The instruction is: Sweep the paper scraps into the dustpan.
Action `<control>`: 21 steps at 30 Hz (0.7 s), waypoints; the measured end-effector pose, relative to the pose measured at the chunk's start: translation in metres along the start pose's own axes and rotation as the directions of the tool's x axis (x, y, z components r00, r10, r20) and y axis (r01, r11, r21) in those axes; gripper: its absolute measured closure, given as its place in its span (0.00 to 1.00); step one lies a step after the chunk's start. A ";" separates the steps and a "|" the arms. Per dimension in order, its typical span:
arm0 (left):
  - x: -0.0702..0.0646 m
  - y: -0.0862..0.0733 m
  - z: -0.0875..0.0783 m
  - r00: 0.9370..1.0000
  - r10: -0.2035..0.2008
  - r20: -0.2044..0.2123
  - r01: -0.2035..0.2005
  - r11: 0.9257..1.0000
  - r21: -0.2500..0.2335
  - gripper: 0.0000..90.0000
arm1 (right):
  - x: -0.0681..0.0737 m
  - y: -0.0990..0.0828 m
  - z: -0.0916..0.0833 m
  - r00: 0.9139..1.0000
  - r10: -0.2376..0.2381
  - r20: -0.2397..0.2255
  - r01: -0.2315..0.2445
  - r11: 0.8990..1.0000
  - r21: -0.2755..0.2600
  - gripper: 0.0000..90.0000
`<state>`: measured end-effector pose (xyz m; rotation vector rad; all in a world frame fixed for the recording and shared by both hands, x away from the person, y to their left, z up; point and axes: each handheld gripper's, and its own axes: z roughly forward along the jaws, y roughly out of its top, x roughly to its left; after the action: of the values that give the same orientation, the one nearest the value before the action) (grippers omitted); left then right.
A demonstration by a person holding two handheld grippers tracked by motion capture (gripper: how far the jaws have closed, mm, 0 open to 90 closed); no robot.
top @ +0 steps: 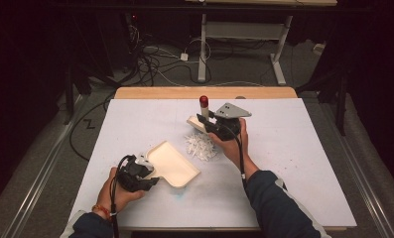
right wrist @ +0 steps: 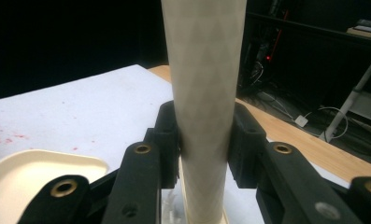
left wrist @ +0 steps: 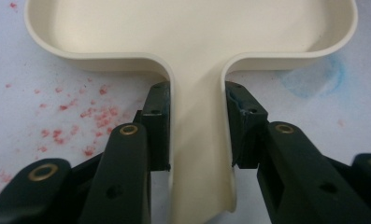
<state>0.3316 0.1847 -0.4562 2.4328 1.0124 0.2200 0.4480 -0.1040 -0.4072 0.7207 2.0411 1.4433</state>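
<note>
Left tongs [left wrist: 197, 135] clamped on cream dustpan [left wrist: 192, 42] handle, right tongs [right wrist: 204, 144] clamped around pale brush handle [right wrist: 204, 70].

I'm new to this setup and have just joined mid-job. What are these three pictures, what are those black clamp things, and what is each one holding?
A person sits at a white table with a hand-held two-jaw gripper in each hand. The high view looks down from above; the other two pictures come from cameras riding on the grippers, looking along their black jaws. The left gripper is shut on the handle of a cream dustpan, which lies flat on the table. The right gripper is shut on the pale handle of a brush, which has a red end. A pile of white scraps lies between them, beside the pan's open edge.
</note>
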 end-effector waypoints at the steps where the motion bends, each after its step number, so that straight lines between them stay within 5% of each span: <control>1: 0.001 0.001 0.000 1.000 0.000 0.001 0.000 1.000 0.001 0.71 | 0.002 0.001 0.000 1.000 -0.005 -0.005 0.005 1.000 -0.002 0.77; 9: 0.002 0.009 0.007 1.000 0.005 0.001 -0.005 1.000 0.023 0.71 | 0.018 0.002 -0.001 0.999 0.022 -0.039 -0.023 0.999 -0.026 0.78; 21: -0.006 0.026 0.019 1.000 0.031 -0.002 -0.031 0.999 0.040 0.71 | 0.056 0.009 -0.001 0.991 -0.027 -0.133 0.023 0.999 -0.028 0.78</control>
<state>0.3496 0.1574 -0.4597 2.4867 0.9893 0.2157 0.4083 -0.0636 -0.4046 0.6000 2.1188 1.5381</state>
